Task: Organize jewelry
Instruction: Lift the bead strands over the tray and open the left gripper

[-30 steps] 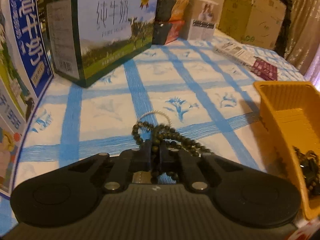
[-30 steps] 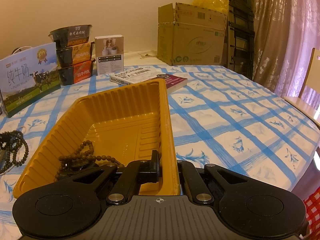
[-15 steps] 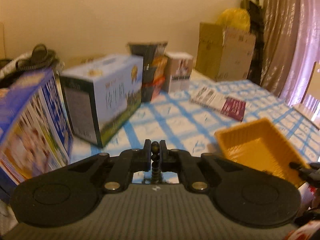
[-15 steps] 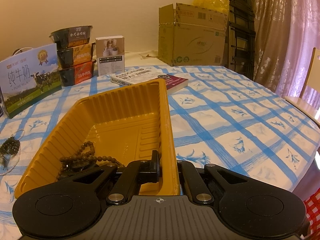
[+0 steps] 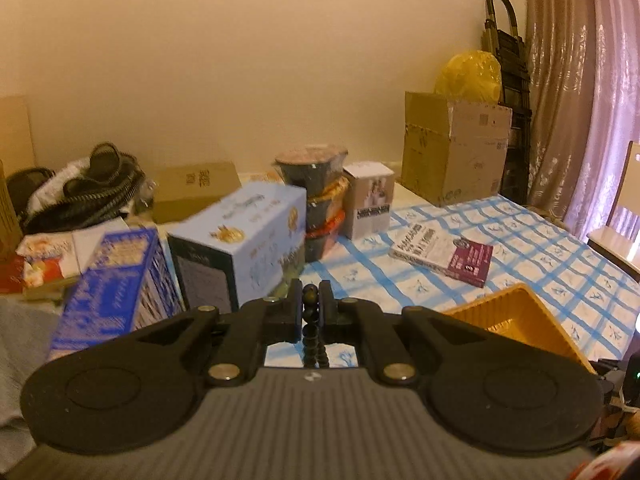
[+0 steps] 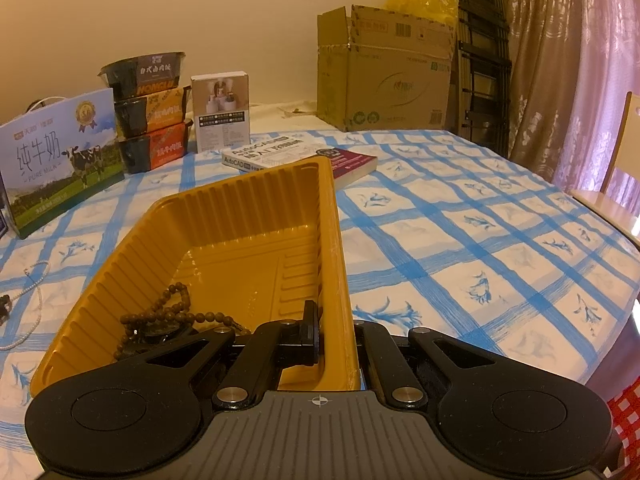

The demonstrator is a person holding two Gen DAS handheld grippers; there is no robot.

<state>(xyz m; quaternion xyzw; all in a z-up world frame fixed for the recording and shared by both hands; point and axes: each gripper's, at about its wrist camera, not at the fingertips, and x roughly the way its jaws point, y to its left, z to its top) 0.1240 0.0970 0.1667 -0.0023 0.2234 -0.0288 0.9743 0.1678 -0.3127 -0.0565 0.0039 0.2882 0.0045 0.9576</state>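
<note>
My left gripper [image 5: 310, 300] is shut on a dark bead bracelet [image 5: 311, 322] and holds it high above the table; the beads hang down between the fingers. The orange tray [image 5: 516, 326] lies below and to its right. My right gripper [image 6: 336, 320] is shut on the right wall of the orange tray [image 6: 334, 240]. A brown bead string [image 6: 168, 316] lies in the tray's near left corner. A thin white pearl strand [image 6: 28, 300] lies on the cloth left of the tray.
On the blue-checked tablecloth [image 6: 460, 220] lie a book [image 6: 304, 154], a milk carton box [image 6: 56, 156], stacked noodle bowls [image 6: 150, 112] and a small white box [image 6: 221, 110]. A cardboard box [image 6: 384, 76] stands at the back. A chair [image 6: 612, 184] stands at the right.
My left gripper has lifted the dark bead bracelet off the table and risen high, leaving the white strand behind. My right gripper has kept its hold on the tray wall.
</note>
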